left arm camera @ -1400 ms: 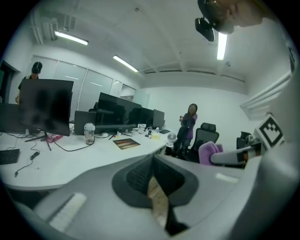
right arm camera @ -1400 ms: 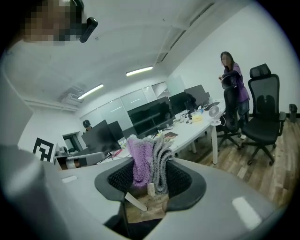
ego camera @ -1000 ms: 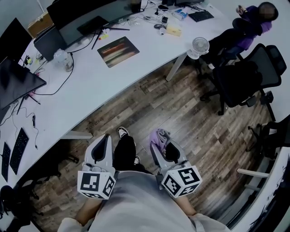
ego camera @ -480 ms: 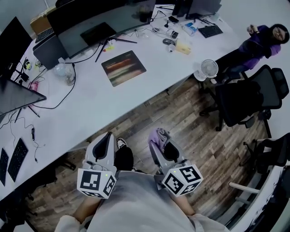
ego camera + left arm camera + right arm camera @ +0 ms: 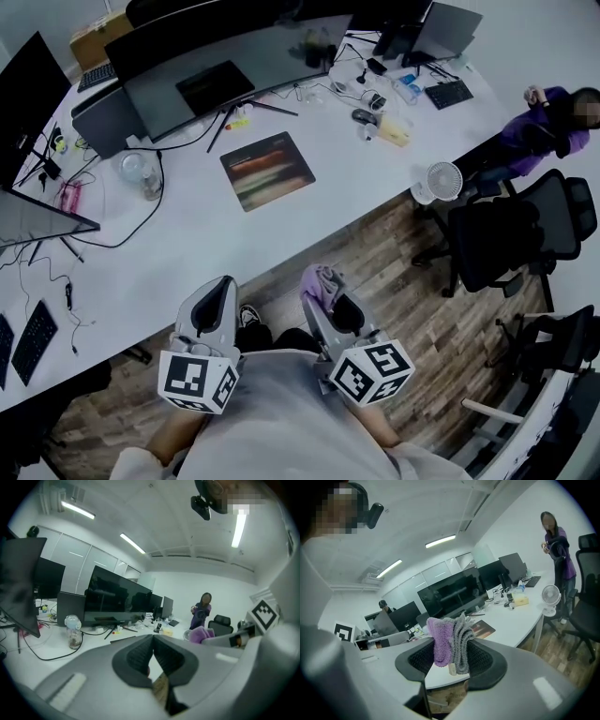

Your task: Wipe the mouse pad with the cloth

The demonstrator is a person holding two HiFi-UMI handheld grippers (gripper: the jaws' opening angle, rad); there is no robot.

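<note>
Gripping a folded purple and grey cloth (image 5: 449, 641), the right gripper (image 5: 328, 302) is seen with its jaws closed on the fabric, which stands up above the pads in a bunch. The left gripper (image 5: 153, 641) is held just beside it on the left, its jaws pressed together at the tips with nothing caught between them. Both grippers are carried low, close to the person's body, over the wooden floor (image 5: 394, 272) at the near edge of a long white desk (image 5: 216, 234). The mouse pad (image 5: 267, 171) is laid flat on that desk, farther off and slightly left of the cloth, well apart from both grippers. A wide curved monitor (image 5: 225, 56) is set just beyond the pad, and a small jar (image 5: 150, 183) with a cable near it is found to the pad's left. A white fan (image 5: 443, 178) is placed at the desk's right edge, with a black chair (image 5: 506, 234) next to it on the floor. A person (image 5: 553, 127) in purple is seen at the far right.
</note>
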